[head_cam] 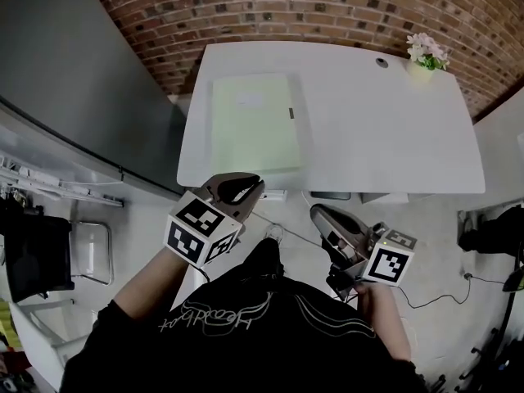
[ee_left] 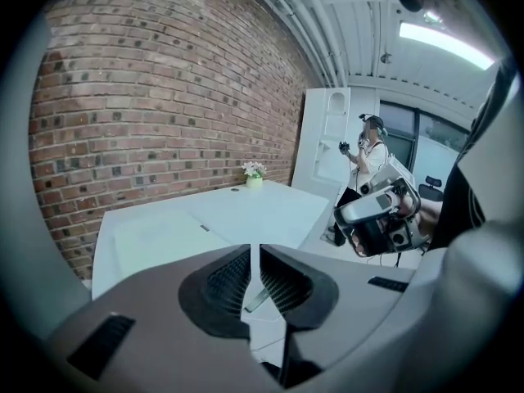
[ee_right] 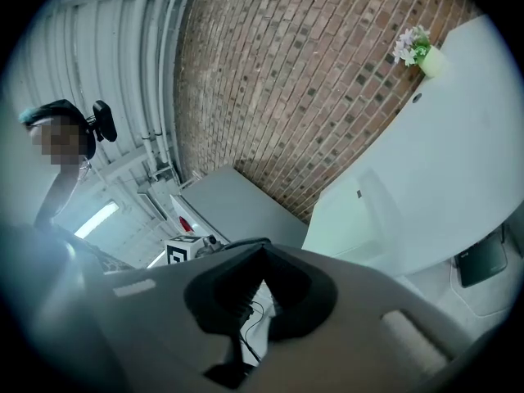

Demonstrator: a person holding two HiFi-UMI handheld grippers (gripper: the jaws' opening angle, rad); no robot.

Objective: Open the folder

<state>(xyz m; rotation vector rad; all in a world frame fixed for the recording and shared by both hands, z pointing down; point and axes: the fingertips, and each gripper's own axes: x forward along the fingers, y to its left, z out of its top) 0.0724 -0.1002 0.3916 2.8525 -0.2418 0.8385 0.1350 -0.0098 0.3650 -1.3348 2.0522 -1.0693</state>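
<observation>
The left gripper point(head_cam: 255, 185) hangs just off the table's point(head_cam: 385, 129) near edge, over the floor and not yet above the tabletop. Its fingers are closed tip to tip with nothing between them; the left gripper view shows only the table beyond the ribbed pads.

The folder point(head_cam: 254, 121), pale green, lies flat and closed on the left part of the table, set back from the near edge. A small dark tab point(head_cam: 291, 113) sits halfway along its right side, the side turned toward the table's middle. That looks like the opening edge, though none of the views settles it.

The right gripper point(head_cam: 315, 211) is also short of the table's near edge and lower than the tabletop, held close to the person's body. Its fingers are pressed together and empty.

A small pot of flowers point(head_cam: 426, 56) stands at the table's far right corner, well clear of the work.

The task looks to be at its very start, in the approach, with the cover untouched. Next, both grippers probably need to come over the table. The fingers of one should part and catch the cover near the tab. The other can press down on the spine side so the folder does not slide across the smooth table as the cover lifts.
</observation>
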